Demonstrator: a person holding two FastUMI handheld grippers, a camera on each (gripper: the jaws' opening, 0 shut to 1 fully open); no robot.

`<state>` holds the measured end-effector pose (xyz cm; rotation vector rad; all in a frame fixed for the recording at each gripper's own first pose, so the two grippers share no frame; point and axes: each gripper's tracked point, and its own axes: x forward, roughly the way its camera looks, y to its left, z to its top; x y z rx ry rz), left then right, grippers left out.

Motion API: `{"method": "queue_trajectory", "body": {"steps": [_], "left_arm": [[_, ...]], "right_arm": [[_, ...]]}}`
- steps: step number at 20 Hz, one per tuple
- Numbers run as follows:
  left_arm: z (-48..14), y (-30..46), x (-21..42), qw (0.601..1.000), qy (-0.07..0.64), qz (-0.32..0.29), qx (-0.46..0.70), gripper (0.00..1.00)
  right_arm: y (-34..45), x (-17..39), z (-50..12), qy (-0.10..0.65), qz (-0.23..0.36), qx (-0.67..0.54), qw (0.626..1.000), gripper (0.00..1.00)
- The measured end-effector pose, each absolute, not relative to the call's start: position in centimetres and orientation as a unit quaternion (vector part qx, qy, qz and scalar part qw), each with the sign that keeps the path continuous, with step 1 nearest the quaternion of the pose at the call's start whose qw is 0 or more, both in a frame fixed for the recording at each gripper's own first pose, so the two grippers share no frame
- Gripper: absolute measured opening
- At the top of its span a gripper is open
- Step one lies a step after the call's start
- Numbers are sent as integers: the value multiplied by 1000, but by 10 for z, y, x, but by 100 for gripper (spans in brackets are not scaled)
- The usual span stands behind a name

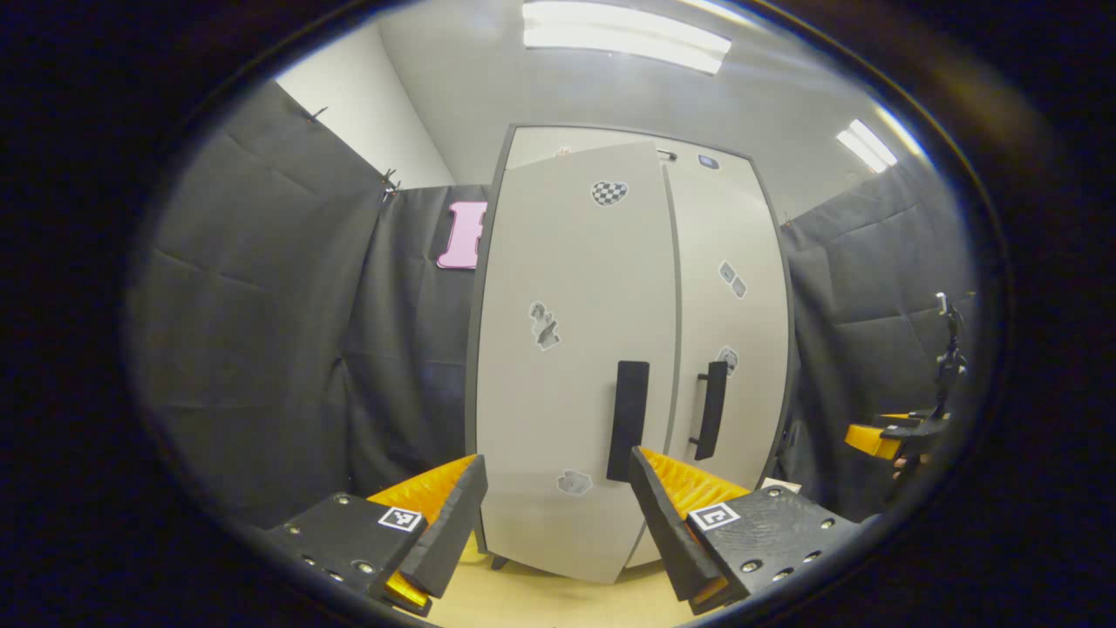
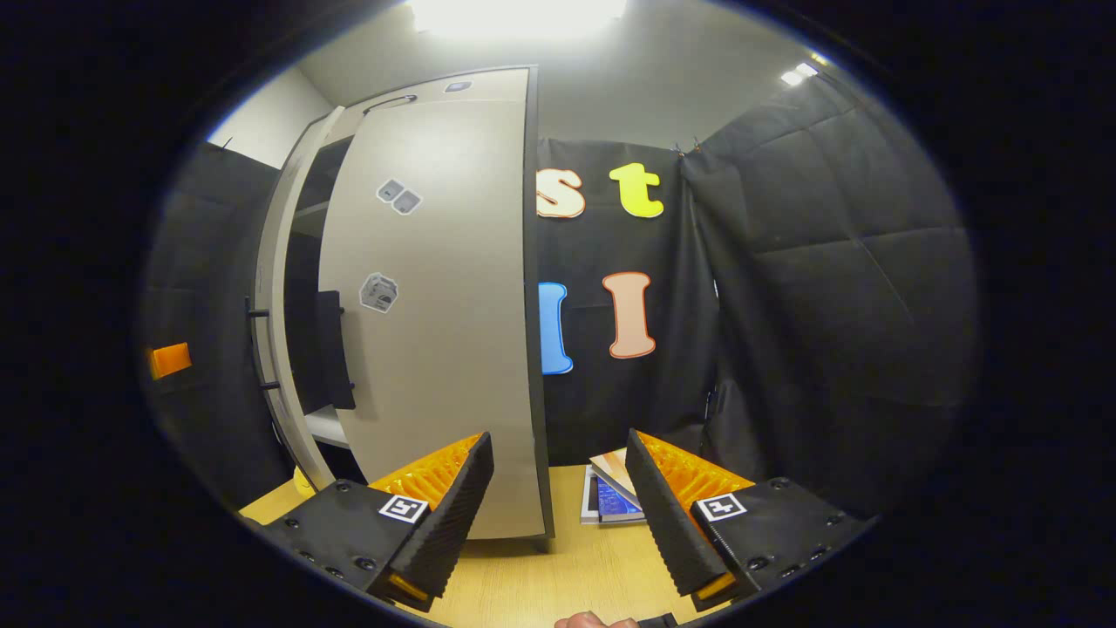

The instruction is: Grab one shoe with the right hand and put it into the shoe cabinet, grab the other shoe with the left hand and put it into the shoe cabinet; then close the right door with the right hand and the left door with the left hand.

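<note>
Shoe cabinet (image 1: 628, 349) stands upright on the pale wooden surface (image 1: 558, 602) straight ahead of you in the left gripper view, a tall, light-grey unit. Its left door (image 1: 567, 349) hangs slightly ajar, its free edge standing proud of the right door (image 1: 728, 323), which looks nearly flush. Each carries a dark vertical handle (image 1: 628, 419) near the middle seam. Your left gripper (image 1: 558, 515) has its fingers spread wide with nothing between them, just in front of the left door's lower panel. These doors are stiff, flat and smooth, and likely swing lightly on their hinges, so a flat push near the handle side should serve better than a pinch; a hard shove could rock a unit this tall. No shoes are visible outside, so I judge them already stowed. The other gripper (image 1: 898, 432) shows far off at the right edge.

In the right gripper view, you see the cabinet from its right side, the right door face (image 2: 436, 331) broad before you and a dark gap (image 2: 301, 288) with shelves beside it. Your right gripper (image 2: 558, 515) is likewise spread and empty, close to the door's lower edge. Some booklets (image 2: 610, 497) lie on the wood beside the cabinet's foot. Black quilted cloth (image 2: 837, 305) walls the booth closely, under bright ceiling lights.
</note>
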<state>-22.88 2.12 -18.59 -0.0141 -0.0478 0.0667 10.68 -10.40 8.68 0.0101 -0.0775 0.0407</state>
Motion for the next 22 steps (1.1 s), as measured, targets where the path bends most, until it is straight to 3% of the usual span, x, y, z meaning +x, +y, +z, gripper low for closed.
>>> {"method": "queue_trajectory", "body": {"steps": [6,9,22], "left_arm": [[-233,33,-258,997,0,60,-44,95],[-240,45,-265,997,8,69,-41,94],[-241,67,-274,997,20,73,-22,93]], "right_arm": [[-60,98,47,6,71,4,997,93],[-53,94,36,22,83,3,996,96],[-48,97,37,19,65,4,998,96]]}}
